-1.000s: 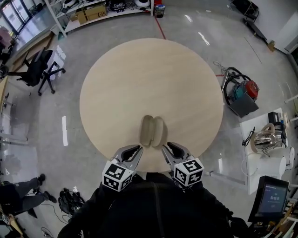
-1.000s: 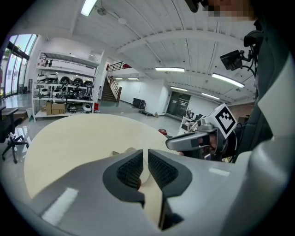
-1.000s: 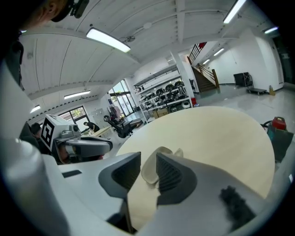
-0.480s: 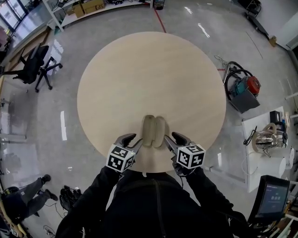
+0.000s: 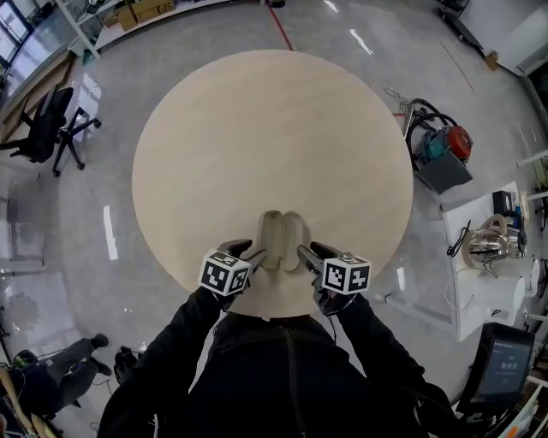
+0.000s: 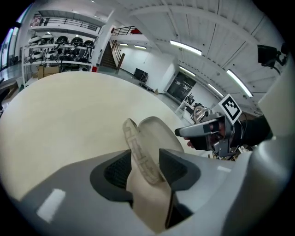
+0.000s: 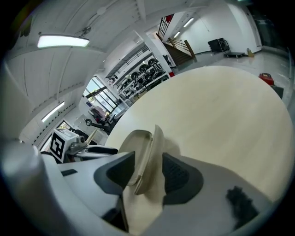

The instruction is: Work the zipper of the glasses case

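Glasses case (image 5: pixel 281 239) lies unzipped, halves spread, at the table's (image 5: pixel 257 120) near edge. Left gripper (image 5: pixel 253 251) and right gripper (image 5: pixel 306 252), jaws just opening, loosely straddle its left and right shells. Closing and zipping apparently remain.

A round counter (image 5: pixel 257 128) of pale wood stood on a glossy grey floor (image 5: pixel 497 103). Off the counter's left edge, well apart from it, a black office chair (image 5: pixel 41 128) stood on its castors. Off the right edge sat a red and teal machine (image 5: pixel 445 158) with a looped black hose. Past the far edge a red line (image 5: pixel 276 15) ran along the floor, with cardboard boxes (image 5: pixel 141 10) on white shelving to its left. Beyond the near right edge stood a dark screen (image 5: pixel 505 366).
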A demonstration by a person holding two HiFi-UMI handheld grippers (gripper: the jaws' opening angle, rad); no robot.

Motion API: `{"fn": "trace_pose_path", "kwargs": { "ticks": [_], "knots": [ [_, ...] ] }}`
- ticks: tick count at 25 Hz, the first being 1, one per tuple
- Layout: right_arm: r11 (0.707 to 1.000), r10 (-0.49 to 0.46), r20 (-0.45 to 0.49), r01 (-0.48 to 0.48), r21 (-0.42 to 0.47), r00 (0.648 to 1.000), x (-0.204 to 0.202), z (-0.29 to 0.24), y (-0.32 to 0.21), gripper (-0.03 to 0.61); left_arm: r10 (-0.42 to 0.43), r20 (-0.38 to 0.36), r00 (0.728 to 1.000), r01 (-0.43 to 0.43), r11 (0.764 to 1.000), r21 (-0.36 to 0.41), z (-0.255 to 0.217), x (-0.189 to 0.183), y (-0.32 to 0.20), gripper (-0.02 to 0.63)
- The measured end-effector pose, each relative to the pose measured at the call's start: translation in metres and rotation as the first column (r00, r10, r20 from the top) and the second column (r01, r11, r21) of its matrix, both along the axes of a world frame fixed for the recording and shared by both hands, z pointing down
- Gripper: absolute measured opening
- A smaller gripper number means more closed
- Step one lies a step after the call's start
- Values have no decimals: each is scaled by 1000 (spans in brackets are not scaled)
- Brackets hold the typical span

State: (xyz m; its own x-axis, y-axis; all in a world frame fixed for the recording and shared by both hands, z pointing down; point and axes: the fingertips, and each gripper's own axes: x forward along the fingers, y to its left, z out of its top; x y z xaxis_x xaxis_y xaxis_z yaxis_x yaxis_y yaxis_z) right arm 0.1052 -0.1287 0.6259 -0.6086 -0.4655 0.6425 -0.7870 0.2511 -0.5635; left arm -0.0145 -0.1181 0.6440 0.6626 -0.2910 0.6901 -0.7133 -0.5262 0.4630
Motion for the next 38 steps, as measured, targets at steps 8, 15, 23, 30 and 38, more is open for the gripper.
{"fn": "trace_pose_path", "kwargs": {
  "ticks": [8, 15, 23, 30, 38],
  "knots": [
    [998, 20, 106, -13, -63, 994, -10, 8, 4, 178, 21, -45, 999, -23, 998, -53, 4, 11, 5, 196],
    [997, 30, 169, -17, -77, 985, -17, 0, 4, 178, 69, -42, 997, -70, 997, -13, -7, 22, 6, 198],
    [997, 27, 216, -12, -70, 976, -28, -8, 5, 178, 152, -5, 988, -152, 988, 41, -13, 38, 10, 202],
    [998, 12, 236, 4, -66, 972, -38, -14, 3, 178, 180, 21, 984, -181, 981, 67, -13, 45, 12, 209],
    [997, 11, 264, 8, -71, 964, -46, -17, 3, 178, 236, 135, 962, -251, 962, 106, -5, 49, 20, 250]
  ]
}}
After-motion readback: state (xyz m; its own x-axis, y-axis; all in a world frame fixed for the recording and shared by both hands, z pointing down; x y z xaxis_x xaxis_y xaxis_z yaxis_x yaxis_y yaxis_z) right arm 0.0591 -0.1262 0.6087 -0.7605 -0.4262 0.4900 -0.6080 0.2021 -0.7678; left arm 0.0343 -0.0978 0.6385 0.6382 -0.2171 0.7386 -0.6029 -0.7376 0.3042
